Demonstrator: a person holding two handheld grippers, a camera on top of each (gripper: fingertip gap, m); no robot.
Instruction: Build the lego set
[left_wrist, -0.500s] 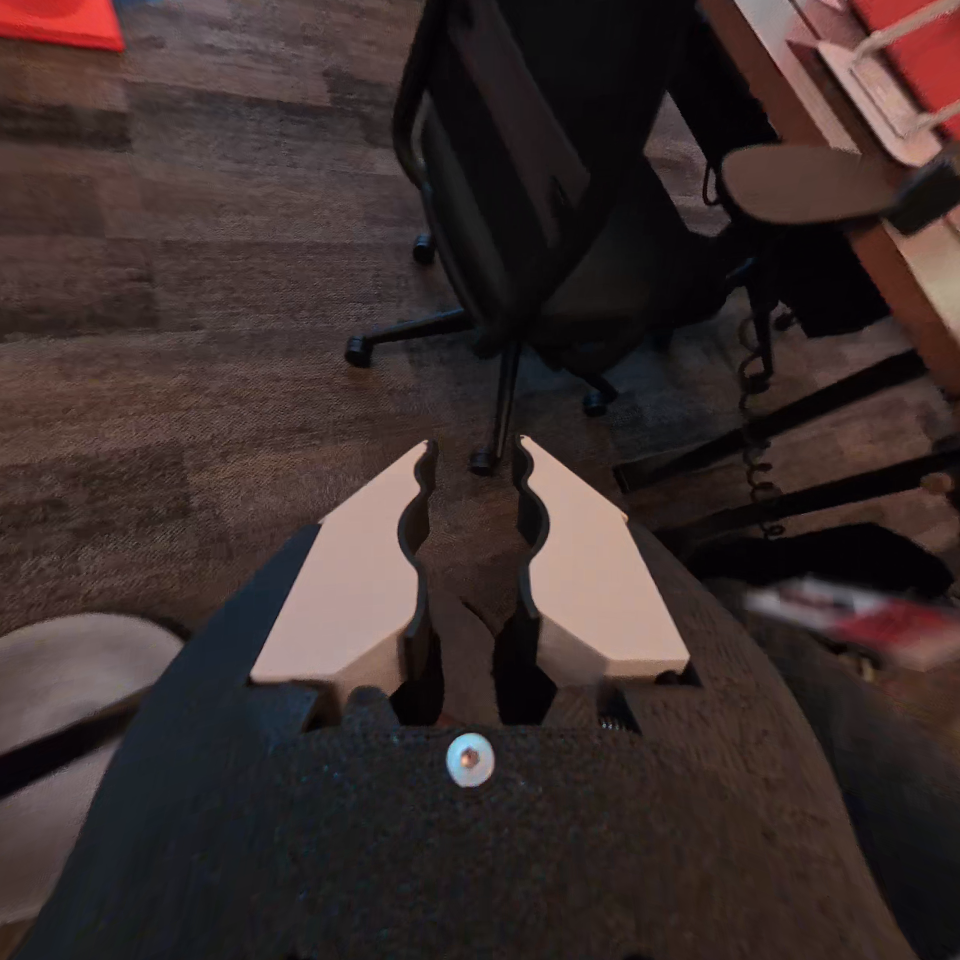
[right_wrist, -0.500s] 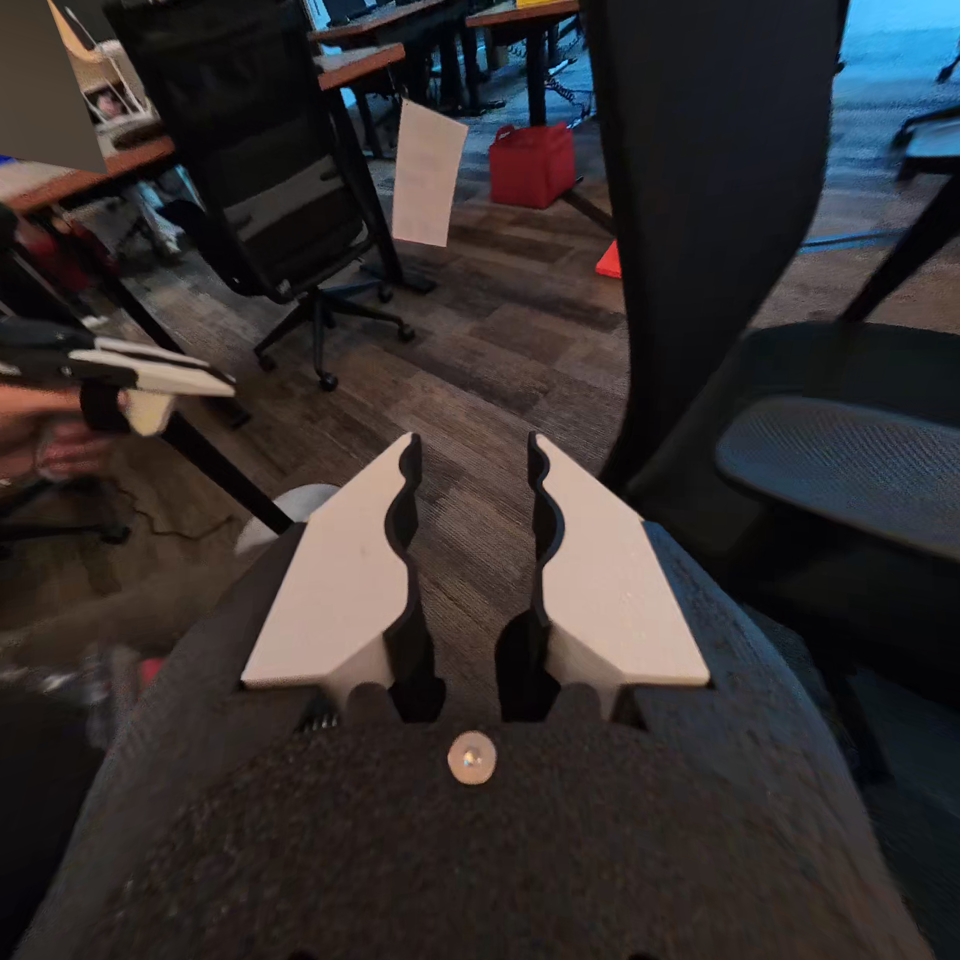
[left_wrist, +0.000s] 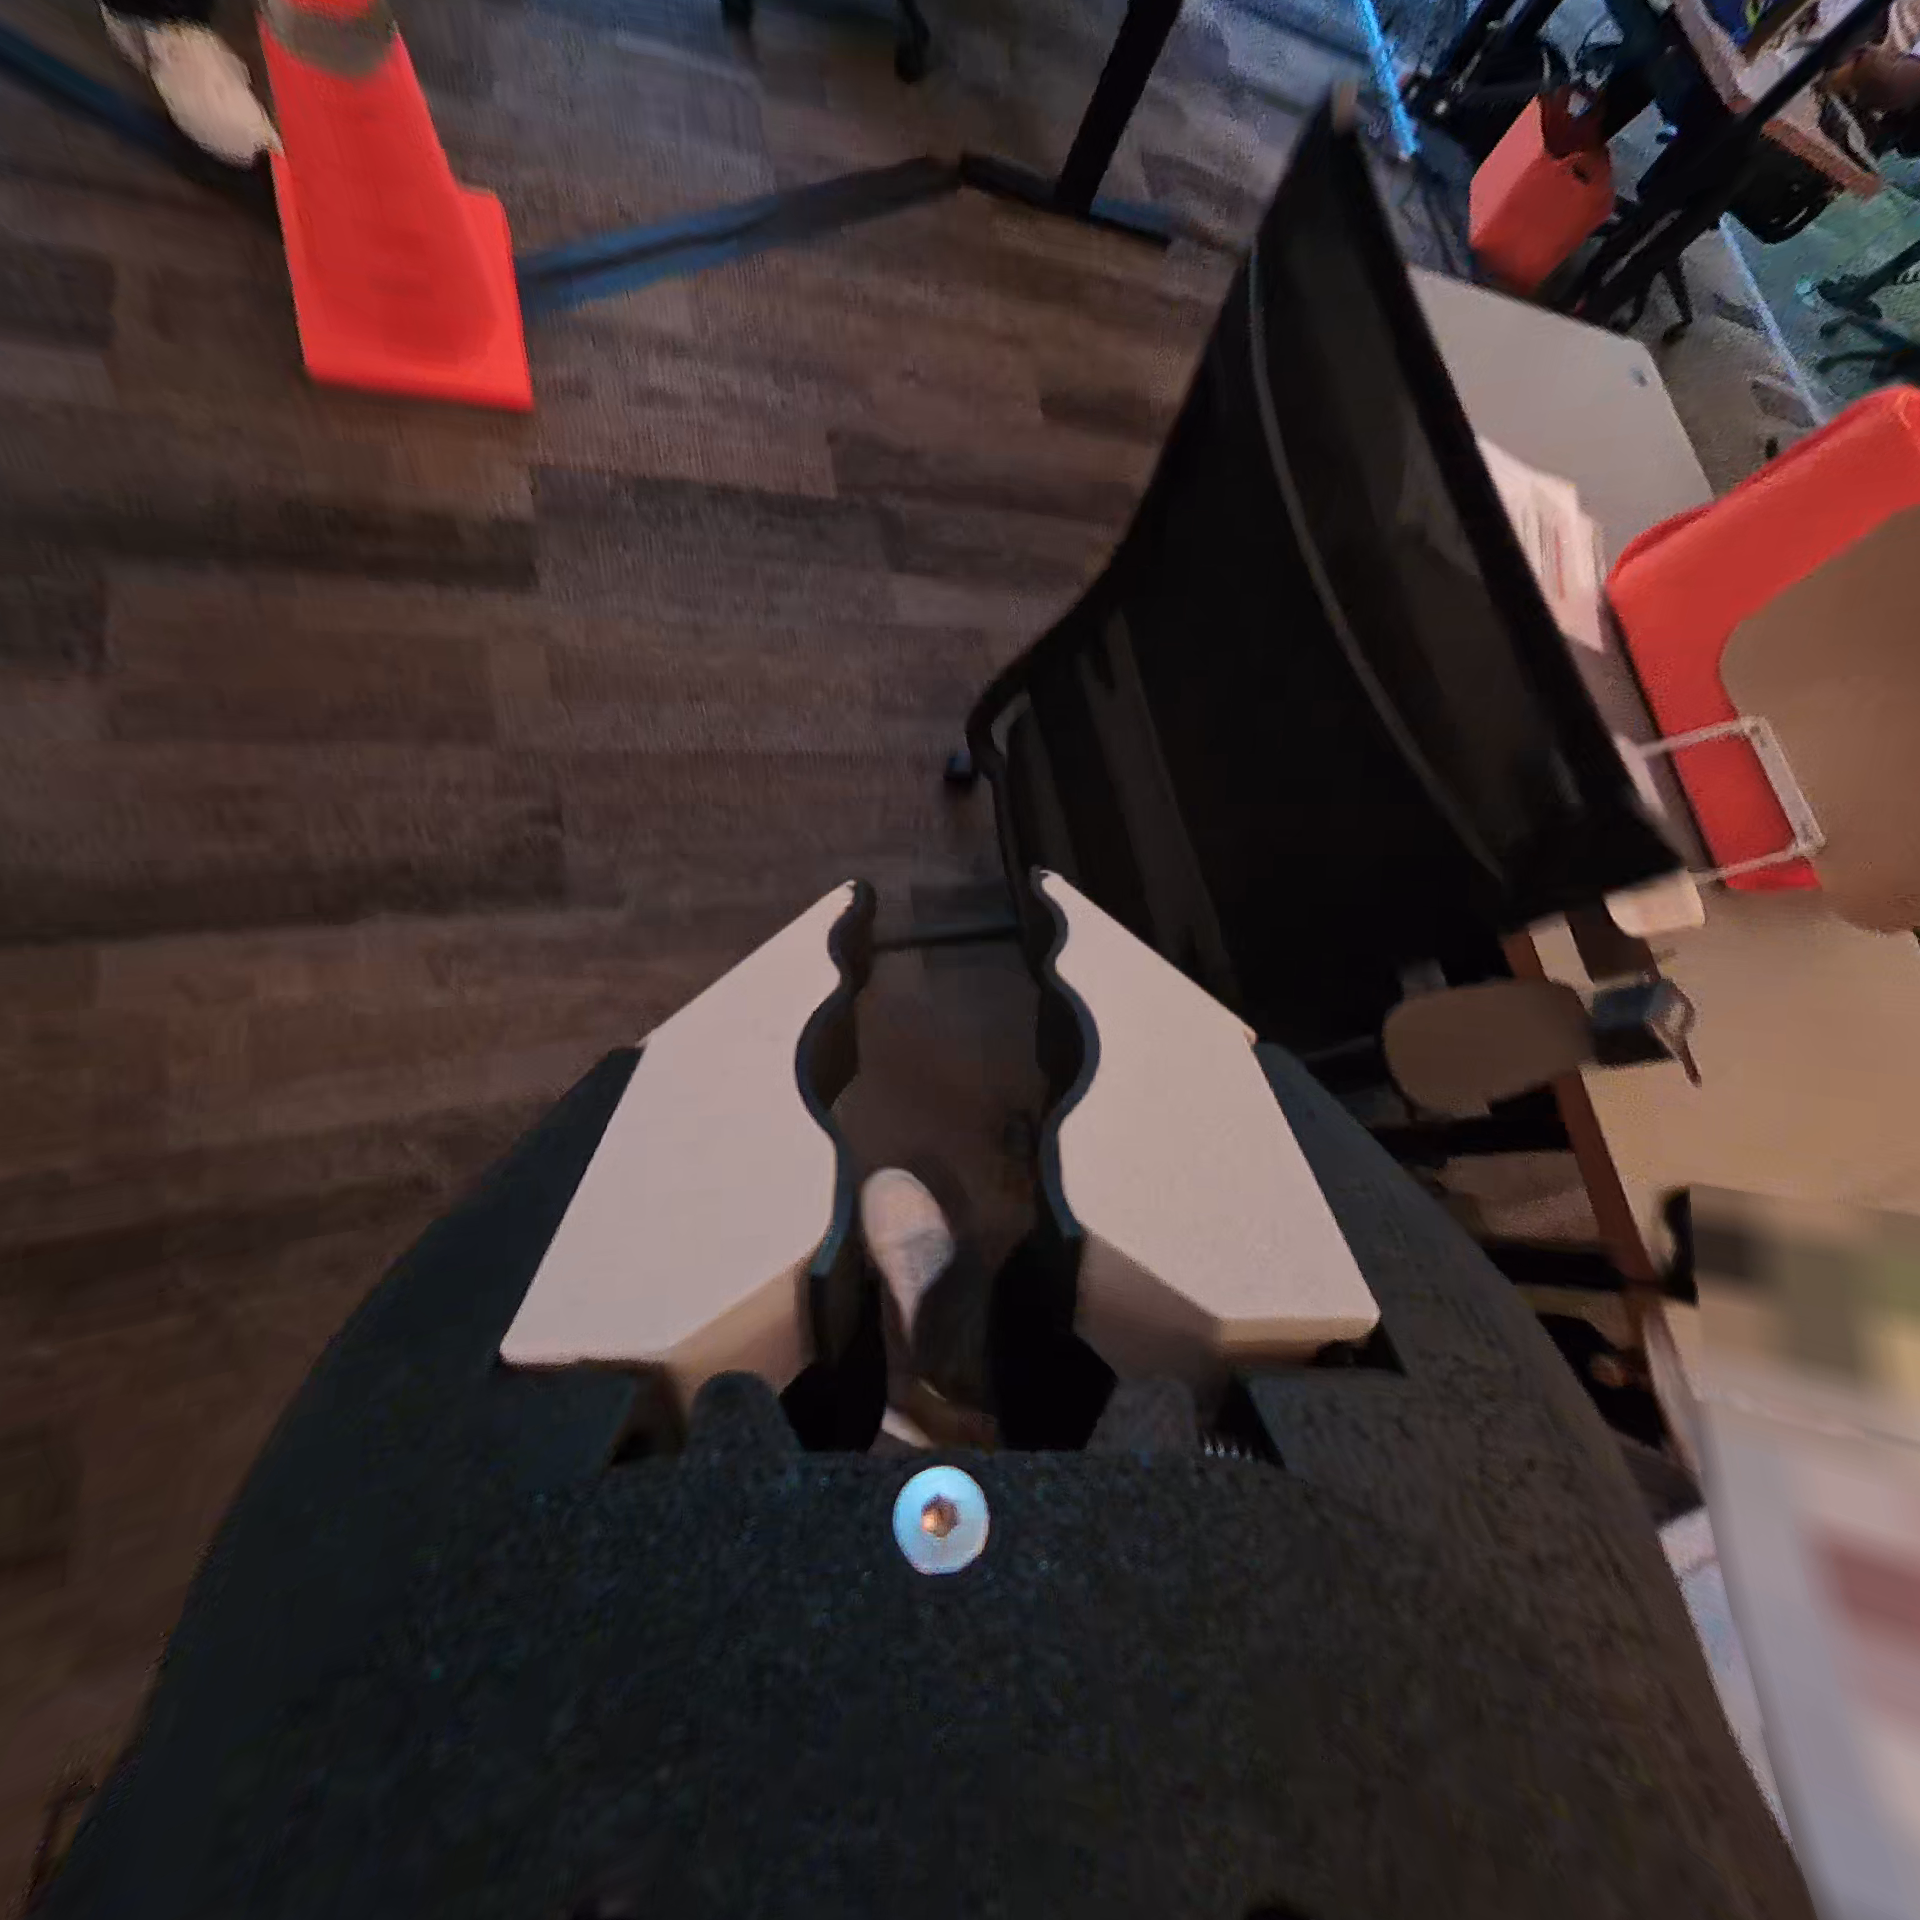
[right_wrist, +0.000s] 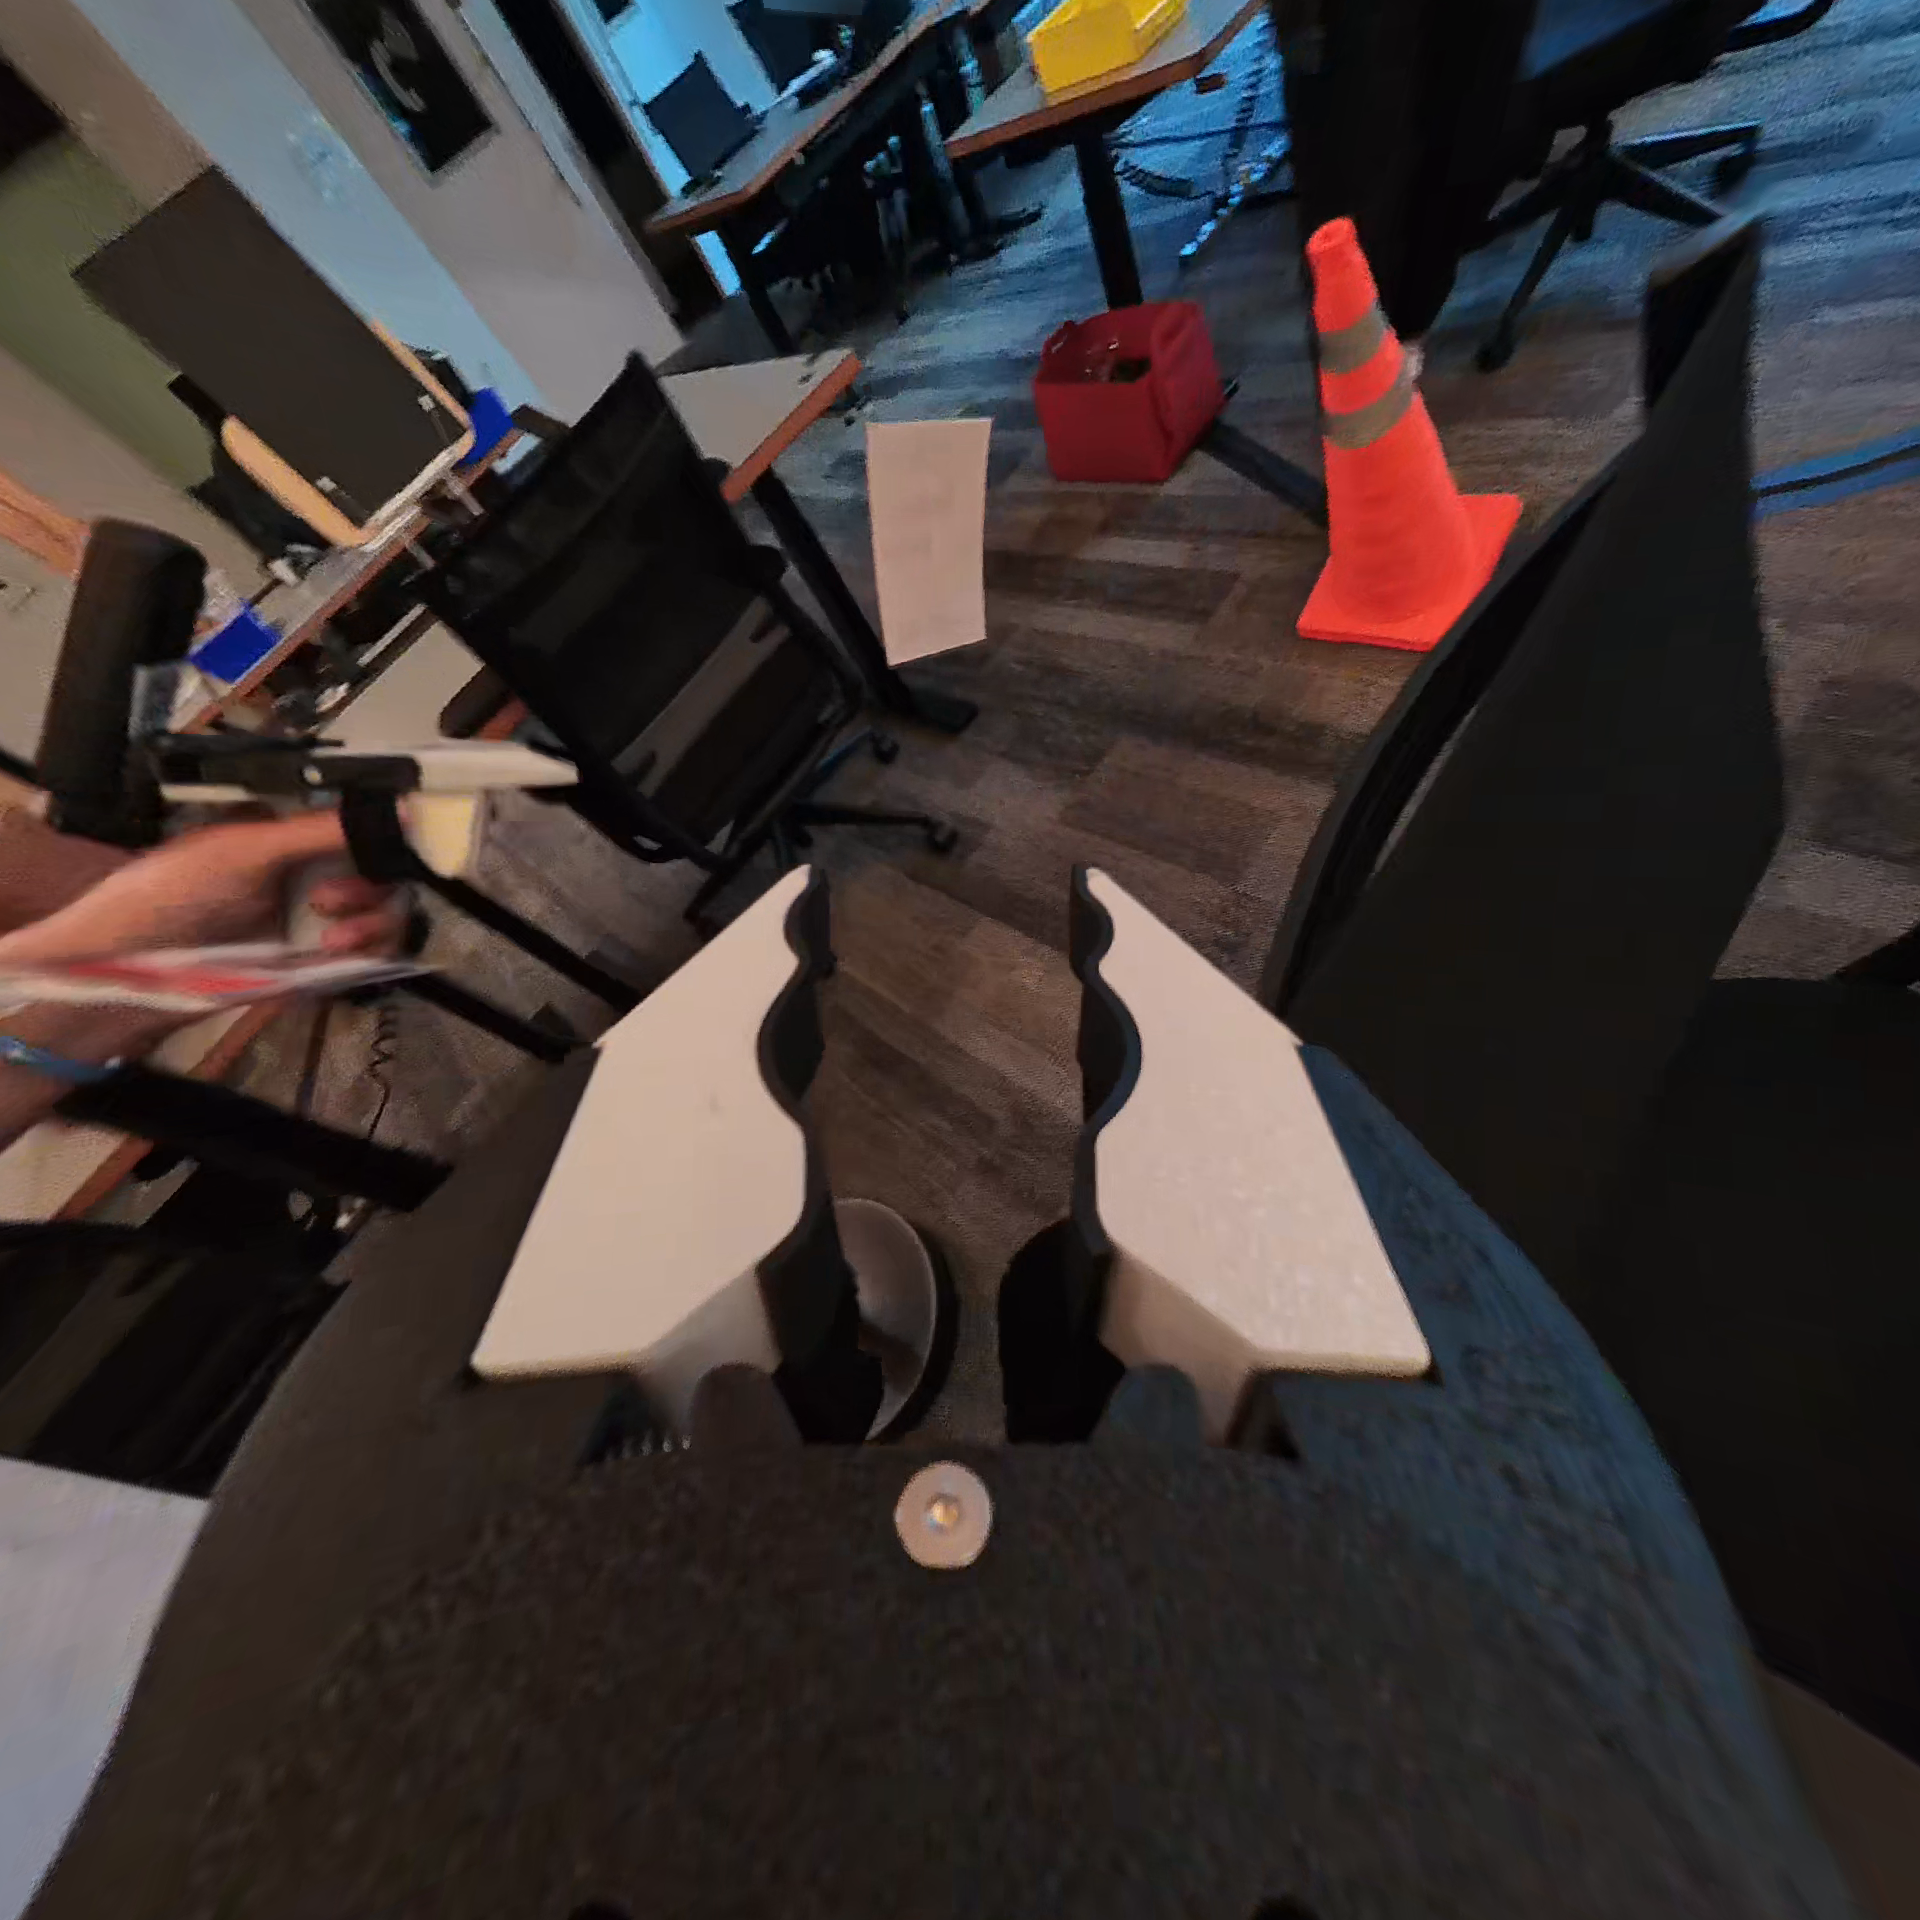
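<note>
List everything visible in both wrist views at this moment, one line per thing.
Traffic cone: one, orange with grey bands, standing on the carpet.
Storage bin: one, red, on the floor left of the cone.
Paper sheet: one, white, hanging at a desk end.
Office chair: one, black mesh, beside the desk.
Yellow bin: one, on a far desk.
Lego pieces: none visible.
Shoe: one, pale, on the floor below.
Hand: one, gripping the left tool.
Left tongs: one, white, open, empty.
Right tongs: one, white, open, empty.

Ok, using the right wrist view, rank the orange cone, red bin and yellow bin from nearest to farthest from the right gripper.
From the right gripper:
1. Orange cone, on the floor, ahead to the right.
2. Red bin, on the floor behind the cone, further left.
3. Yellow bin, on a far desk.
</note>
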